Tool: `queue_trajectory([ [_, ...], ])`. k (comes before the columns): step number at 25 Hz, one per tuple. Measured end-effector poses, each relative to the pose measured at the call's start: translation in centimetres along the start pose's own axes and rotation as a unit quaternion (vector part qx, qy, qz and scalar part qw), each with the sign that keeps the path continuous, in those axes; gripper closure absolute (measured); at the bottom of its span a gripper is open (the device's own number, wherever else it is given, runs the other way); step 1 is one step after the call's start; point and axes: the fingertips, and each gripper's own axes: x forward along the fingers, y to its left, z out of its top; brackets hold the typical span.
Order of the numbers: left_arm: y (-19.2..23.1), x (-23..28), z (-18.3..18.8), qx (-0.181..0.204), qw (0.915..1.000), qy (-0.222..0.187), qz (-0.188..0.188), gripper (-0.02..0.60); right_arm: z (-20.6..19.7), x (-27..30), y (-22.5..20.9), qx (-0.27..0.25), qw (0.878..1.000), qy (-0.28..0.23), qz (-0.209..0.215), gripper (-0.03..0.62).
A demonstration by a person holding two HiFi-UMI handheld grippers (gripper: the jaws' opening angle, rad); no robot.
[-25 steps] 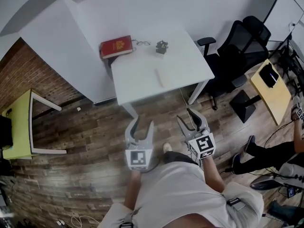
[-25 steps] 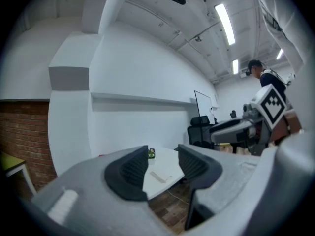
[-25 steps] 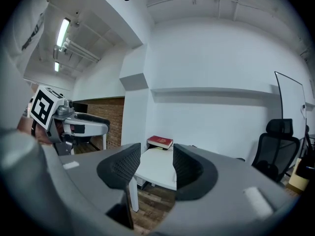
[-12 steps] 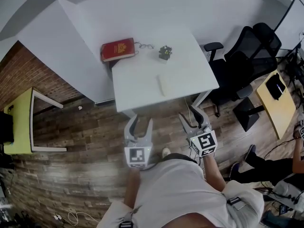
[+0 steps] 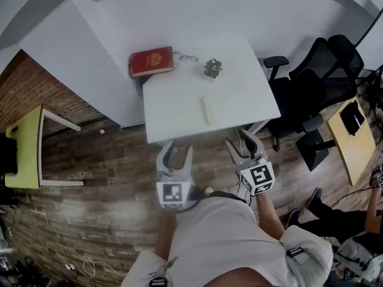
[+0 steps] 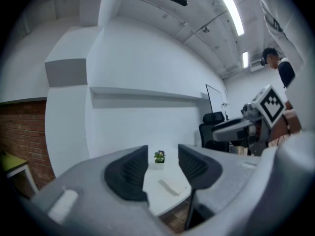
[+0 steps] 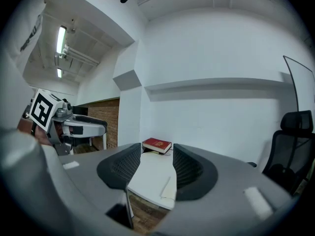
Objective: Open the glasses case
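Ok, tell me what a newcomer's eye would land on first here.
The red book stands out at the far left corner of the white table, with a small potted plant to its right and a pale glasses case nearer the front edge. Short of the table, over the wooden floor, the left tool and right tool are both open and empty.

I count two of these: my left hand-held gripper [image 5: 179,148] and my right hand-held gripper [image 5: 241,142]. There are three tables: one white table [image 5: 179,109], one yellow-green table [image 5: 24,154] and one tan table [image 5: 347,136]. The white table carries four single things: one red book [image 5: 151,61], one pair of glasses [image 5: 188,57], one potted plant [image 5: 212,68] and one pale glasses case [image 5: 209,110]. There are two black office chairs [image 5: 299,100] and one other person [image 5: 335,211].
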Motion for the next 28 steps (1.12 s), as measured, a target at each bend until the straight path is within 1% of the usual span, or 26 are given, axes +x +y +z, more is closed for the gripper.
queue_trajectory([
  [8,1.5,1.9,-0.5,-0.006,0.9999,0.009,0.000,0.391,0.0,2.5,-0.6,0.000,1.000,0.004,0.003,0.399],
  [13,2.9,3.9,-0.6,-0.011,0.9999,0.009,-0.010,0.391,0.2,4.6,-1.3,-0.001,1.000,0.008,-0.003,0.399],
  [16,3.9,5.4,-0.6,-0.004,0.9998,0.008,-0.019,0.391,0.5,6.0,-2.0,0.000,1.000,0.011,-0.010,0.399],
  [18,4.6,6.4,-0.5,0.006,0.9996,-0.001,-0.027,0.391,0.5,6.9,-2.4,0.002,1.000,0.012,-0.016,0.399],
  [22,6.1,8.3,-0.5,0.010,0.9991,-0.001,-0.041,0.391,0.7,8.9,-3.2,0.009,0.999,0.016,-0.029,0.399],
  [25,7.6,9.9,-0.4,-0.003,0.9988,0.003,-0.048,0.391,1.3,10.7,-3.9,0.011,0.999,0.019,-0.038,0.399],
  [28,9.1,11.0,-0.4,-0.009,0.9981,0.022,-0.057,0.391,1.9,12.4,-4.2,0.018,0.998,0.020,-0.052,0.399],
])
